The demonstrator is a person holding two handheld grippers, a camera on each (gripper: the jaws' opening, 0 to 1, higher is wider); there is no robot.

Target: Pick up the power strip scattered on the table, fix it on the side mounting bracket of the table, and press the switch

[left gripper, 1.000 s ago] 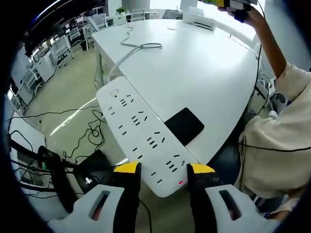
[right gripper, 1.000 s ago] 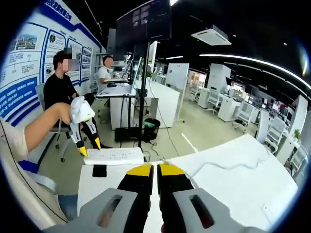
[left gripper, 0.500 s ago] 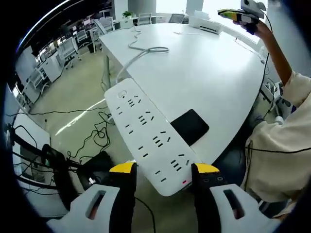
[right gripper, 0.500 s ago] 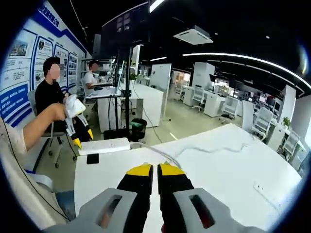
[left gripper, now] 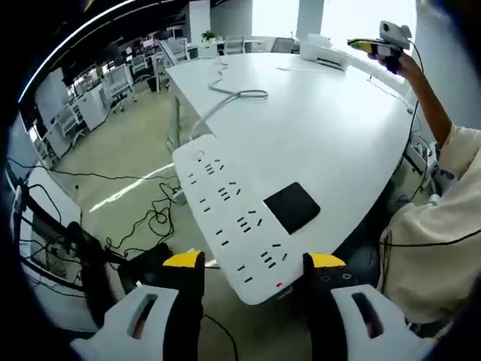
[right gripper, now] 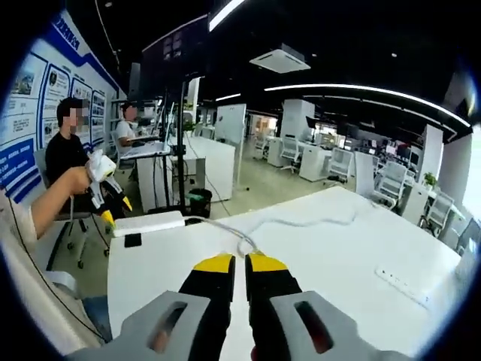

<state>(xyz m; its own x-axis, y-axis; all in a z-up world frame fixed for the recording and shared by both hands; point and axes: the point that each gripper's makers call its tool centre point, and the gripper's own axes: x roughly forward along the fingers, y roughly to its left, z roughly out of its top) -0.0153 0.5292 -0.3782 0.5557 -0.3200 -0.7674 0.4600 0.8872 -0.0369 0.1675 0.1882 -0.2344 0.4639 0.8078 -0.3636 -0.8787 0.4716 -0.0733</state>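
Straddling the near end of the white power strip (left gripper: pixel 233 226), the left gripper (left gripper: pixel 255 263) has its yellow-tipped jaws spread wide, one on each side of the strip; whether they touch its edges is hard to tell. The strip runs lengthwise away from the jaws toward the far left, lying along the table's (left gripper: pixel 323 128) left edge and overhanging it, socket face up. A small red mark (left gripper: pixel 279 284), perhaps the switch, sits at the near end between the jaws. From the far end a white cable (left gripper: pixel 225 101) snakes across the tabletop. Just right of the strip a flat black rectangle (left gripper: pixel 291 207) lies on the table, apart from it. Below the table edge, dark cables (left gripper: pixel 146 218) tangle on the floor. At the far right a person's hand holds the right gripper (left gripper: pixel 376 47) above the table; a sleeve (left gripper: pixel 436 226) fills the right side.

In the right gripper view, the right gripper (right gripper: pixel 232 262) has its jaws nearly together with nothing between them, hovering over the tabletop (right gripper: pixel 316 256). Far left, the left gripper (right gripper: pixel 109 210) meets the strip (right gripper: pixel 148 222), which looks small here, with the black rectangle (right gripper: pixel 133 240) beside it and the cable (right gripper: pixel 285 223) winding right. Another white strip-like object (right gripper: pixel 406 284) lies near the right edge, too small to identify. Two seated people (right gripper: pixel 64 154) are in the background.
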